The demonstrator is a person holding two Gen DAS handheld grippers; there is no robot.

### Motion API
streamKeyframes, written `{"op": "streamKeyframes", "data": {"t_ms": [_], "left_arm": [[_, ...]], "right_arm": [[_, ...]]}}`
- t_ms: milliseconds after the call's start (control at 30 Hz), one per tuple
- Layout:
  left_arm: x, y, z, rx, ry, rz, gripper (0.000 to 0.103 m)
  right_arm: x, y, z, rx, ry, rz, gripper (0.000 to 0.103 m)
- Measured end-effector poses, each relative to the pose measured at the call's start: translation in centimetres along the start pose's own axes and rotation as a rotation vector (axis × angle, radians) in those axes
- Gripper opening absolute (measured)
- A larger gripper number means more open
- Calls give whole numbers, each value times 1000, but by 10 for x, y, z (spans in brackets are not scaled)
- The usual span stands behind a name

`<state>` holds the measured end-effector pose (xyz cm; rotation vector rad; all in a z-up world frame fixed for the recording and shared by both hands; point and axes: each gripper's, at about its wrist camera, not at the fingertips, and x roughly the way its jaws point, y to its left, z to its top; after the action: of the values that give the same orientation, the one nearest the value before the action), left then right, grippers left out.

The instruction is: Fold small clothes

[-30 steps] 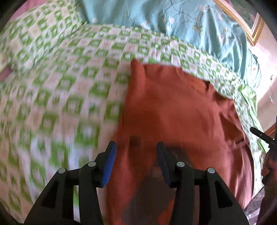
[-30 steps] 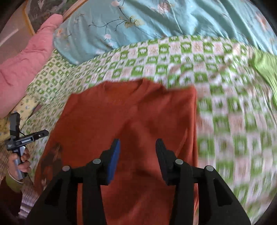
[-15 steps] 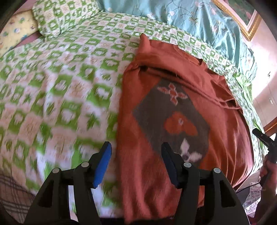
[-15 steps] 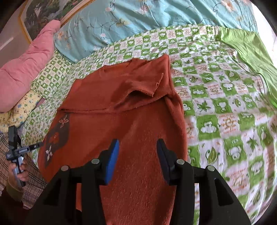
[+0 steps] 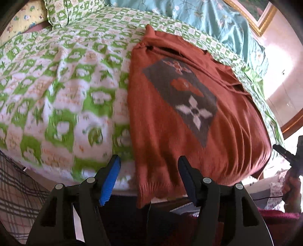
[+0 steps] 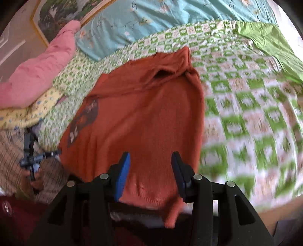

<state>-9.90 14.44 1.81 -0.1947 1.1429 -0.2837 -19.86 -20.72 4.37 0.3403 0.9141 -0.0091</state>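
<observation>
A rust-orange knitted sweater (image 5: pixel 170 132) with a grey panel of hearts and a white flower (image 5: pixel 193 111) lies on the green-and-white checked bedspread (image 5: pixel 62 90). Its sleeves are folded across the top, and its hem hangs over the bed's near edge. My left gripper (image 5: pixel 148 159) hovers over the hem's left corner; its jaws are opening and do not press on the cloth. My right gripper (image 6: pixel 151 155) stands open above the hem of the sweater (image 6: pixel 144 121), touching nothing.
A teal floral quilt (image 6: pixel 151 20) lies along the back of the bed, with a pink pillow (image 6: pixel 41 73) at the left and a plain green cloth (image 6: pixel 269 39) at the right. Plaid fabric (image 5: pixel 17 189) hangs below the bed edge. A framed picture (image 5: pixel 259 17) is on the wall.
Both grippers have drawn back from over the sweater's upper part to the bed's near edge, so the hem now shows. The left jaws stand wider apart than before.
</observation>
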Motion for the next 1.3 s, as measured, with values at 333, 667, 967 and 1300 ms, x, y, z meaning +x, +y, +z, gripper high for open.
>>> {"op": "streamKeyframes", "data": {"t_ms": [333,667,967,1300], "left_arm": [[25,-5,-21,37,95,-51,62],[16,-14,-23,164,89,-64,12],[-21,-10,-15,161,23,-215,11],[-48,-18,18,118,-100,-272,8]], "right_arm": [[16,-19,-45,-24,177,-34,52],[51,-15,-56,-30,240,17,7],[6,-8,-36,-68,140,275,7],[-12,-15,-3,6,-14,426,7]]}}
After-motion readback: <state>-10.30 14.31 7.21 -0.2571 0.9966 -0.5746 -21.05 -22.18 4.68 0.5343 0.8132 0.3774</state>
